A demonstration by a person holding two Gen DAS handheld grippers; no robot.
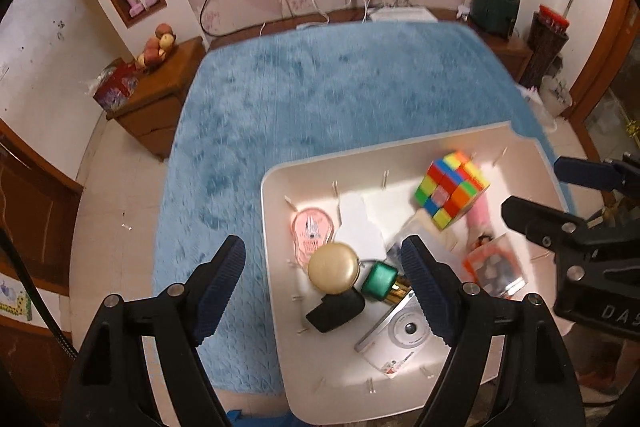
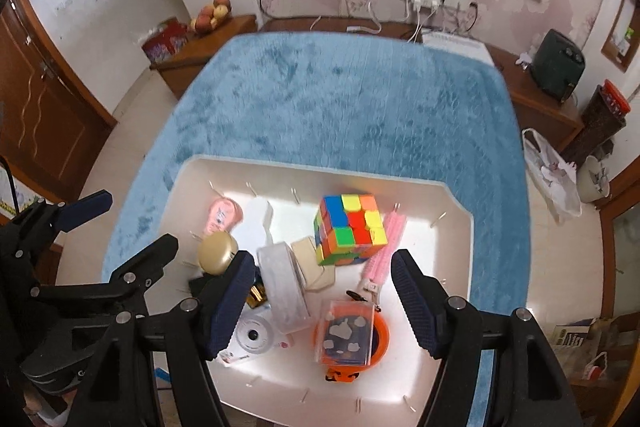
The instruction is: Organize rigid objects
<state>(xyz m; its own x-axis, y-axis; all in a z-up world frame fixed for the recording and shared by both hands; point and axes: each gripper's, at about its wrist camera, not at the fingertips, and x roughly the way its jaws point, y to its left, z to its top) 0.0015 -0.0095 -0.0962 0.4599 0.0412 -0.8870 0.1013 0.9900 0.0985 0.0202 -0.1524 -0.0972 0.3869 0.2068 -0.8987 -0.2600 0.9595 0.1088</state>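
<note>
A white bin (image 1: 276,311) (image 2: 460,227) sits on a blue fluffy rug (image 1: 320,87) (image 2: 340,99). In it lie a colourful puzzle cube (image 1: 452,195) (image 2: 350,229), a round gold compact (image 1: 333,268) (image 2: 216,251), a green cap (image 1: 380,281), a small silver camera (image 1: 400,331) (image 2: 254,339), a pink comb (image 2: 384,247), a clear box on an orange lid (image 2: 348,337) and a white tape roll (image 2: 282,291). My left gripper (image 1: 324,291) is open and empty above the bin's left part. My right gripper (image 2: 324,303) (image 1: 532,187) is open and empty above its near side.
A pink oval case (image 1: 312,229) (image 2: 222,215) and a black object (image 1: 336,309) lie in the bin too. A wooden cabinet with a fruit bowl (image 1: 158,47) (image 2: 212,13) stands left of the rug. A low bench with a dark green appliance (image 2: 558,63) runs along the far wall.
</note>
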